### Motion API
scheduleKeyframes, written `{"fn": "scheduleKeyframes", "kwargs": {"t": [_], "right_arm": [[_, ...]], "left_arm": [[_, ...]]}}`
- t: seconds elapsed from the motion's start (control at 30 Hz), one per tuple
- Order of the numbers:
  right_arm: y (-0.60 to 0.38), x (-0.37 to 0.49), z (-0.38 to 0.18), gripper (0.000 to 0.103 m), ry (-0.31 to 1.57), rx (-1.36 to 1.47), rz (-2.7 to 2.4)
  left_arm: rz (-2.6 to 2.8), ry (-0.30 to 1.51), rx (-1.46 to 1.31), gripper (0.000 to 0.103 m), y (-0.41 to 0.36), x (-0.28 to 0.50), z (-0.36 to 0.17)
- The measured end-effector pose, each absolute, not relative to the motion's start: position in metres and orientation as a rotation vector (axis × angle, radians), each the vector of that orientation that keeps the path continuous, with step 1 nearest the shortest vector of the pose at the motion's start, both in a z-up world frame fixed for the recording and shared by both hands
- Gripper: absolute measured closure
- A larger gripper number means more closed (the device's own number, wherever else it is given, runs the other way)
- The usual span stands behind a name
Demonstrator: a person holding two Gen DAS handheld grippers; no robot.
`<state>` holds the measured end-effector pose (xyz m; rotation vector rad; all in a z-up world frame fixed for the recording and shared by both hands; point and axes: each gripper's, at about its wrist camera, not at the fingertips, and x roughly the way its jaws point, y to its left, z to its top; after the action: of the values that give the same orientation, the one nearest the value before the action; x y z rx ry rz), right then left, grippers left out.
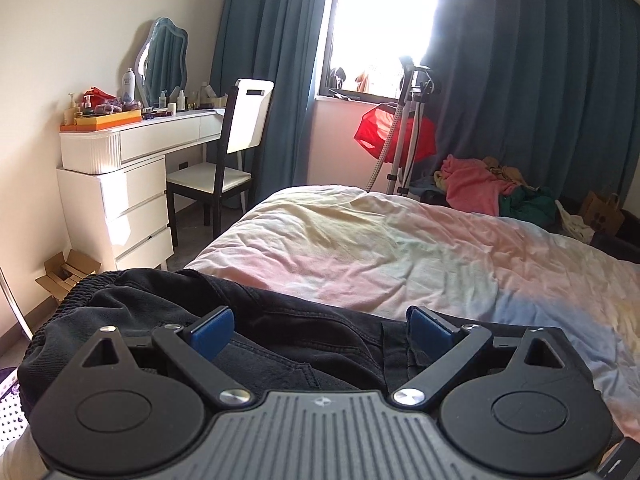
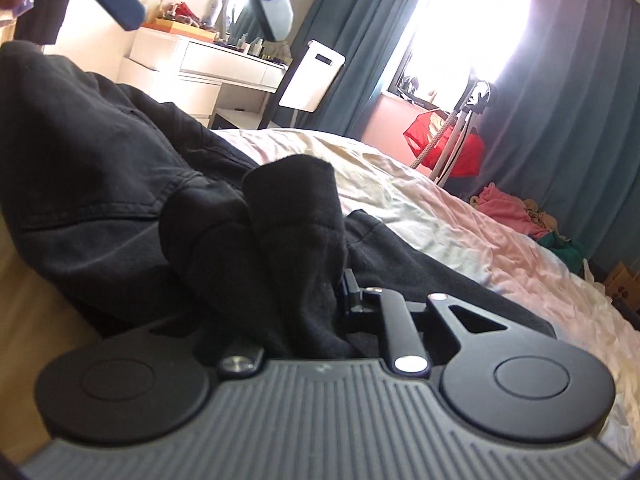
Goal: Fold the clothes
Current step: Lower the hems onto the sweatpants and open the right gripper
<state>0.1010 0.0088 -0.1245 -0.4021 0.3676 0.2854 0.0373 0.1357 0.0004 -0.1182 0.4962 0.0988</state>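
A pair of black trousers (image 1: 160, 300) with an elastic waistband lies at the near edge of the bed (image 1: 400, 240), which has a pastel sheet. My left gripper (image 1: 320, 328) hovers just over them, open, its blue pads (image 1: 212, 334) wide apart with nothing between them. In the right wrist view the trousers (image 2: 100, 160) are heaped up at left. A thick fold of the black cloth stands up between the fingers of my right gripper (image 2: 304, 272), which is shut on it; the left finger is hidden under the cloth. The left gripper (image 2: 206, 24) shows open at the top left.
A white dressing table (image 1: 136, 148) with bottles and a mirror stands at left, a chair (image 1: 224, 168) beside it. A metal stand with a red bag (image 1: 404, 132) is past the bed's foot. A pile of pink and green clothes (image 1: 488, 188) lies at the right.
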Motion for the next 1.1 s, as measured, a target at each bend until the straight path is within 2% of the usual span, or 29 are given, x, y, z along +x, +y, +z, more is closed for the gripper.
{"fn": "scheduleKeyframes", "kwargs": {"t": [0.03,0.17,0.2,0.47,0.6,0.83,1.1], "right_arm": [[0.003,0.101,-0.121,0.081,0.383,-0.360,0.305],[-0.012,0.094,-0.109,0.037,0.495,-0.237,0.424],[-0.016,0.090,-0.106,0.033,0.526,-0.214,0.447],[-0.091,0.044,-0.064,0.033,0.623,-0.076,0.465],[-0.134,0.042,-0.054,0.032,0.594,0.005,0.318],[-0.176,0.058,-0.069,0.032,0.577,0.107,0.133],[-0.189,0.070,-0.097,0.032,0.671,0.183,0.076]], "left_arm": [[0.097,0.494,-0.116,0.007,0.134,0.037,-0.001],[0.067,0.503,-0.132,0.007,0.125,0.039,-0.008],[0.059,0.505,-0.136,0.007,0.122,0.039,-0.009],[-0.014,0.517,-0.013,0.007,0.087,0.033,-0.030],[-0.066,0.487,0.127,0.007,0.065,0.030,-0.044],[-0.036,0.517,0.187,0.007,0.054,0.037,-0.067],[-0.020,0.669,0.197,0.007,0.053,0.054,-0.099]]}}
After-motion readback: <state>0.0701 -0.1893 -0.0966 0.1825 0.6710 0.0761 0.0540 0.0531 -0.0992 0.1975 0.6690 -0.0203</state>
